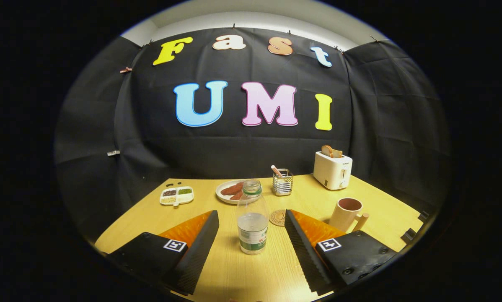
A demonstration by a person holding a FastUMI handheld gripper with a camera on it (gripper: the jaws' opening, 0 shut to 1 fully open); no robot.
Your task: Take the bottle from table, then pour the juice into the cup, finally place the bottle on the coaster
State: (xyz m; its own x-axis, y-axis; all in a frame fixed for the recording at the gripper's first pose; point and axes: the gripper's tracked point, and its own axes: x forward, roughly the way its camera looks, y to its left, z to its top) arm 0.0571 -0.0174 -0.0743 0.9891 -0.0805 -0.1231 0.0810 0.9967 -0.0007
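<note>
Gripper (252,218) fingers spread wide, touching nothing. Clear plastic bottle (252,218), green cap on, stands upright on the wooden table (368,188) between the fingertips, apart from both. Round coaster (278,217) just behind the bottle, beside the right finger. Pink mug (346,214) beyond that finger. Farther back: plate of sausages (231,191), wire holder (283,182), white toaster (332,169) with bread, divided condiment dish (177,195).

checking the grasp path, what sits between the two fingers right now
In the gripper view, the bottle stands upright on the table between the open fingers, touching neither.
</note>
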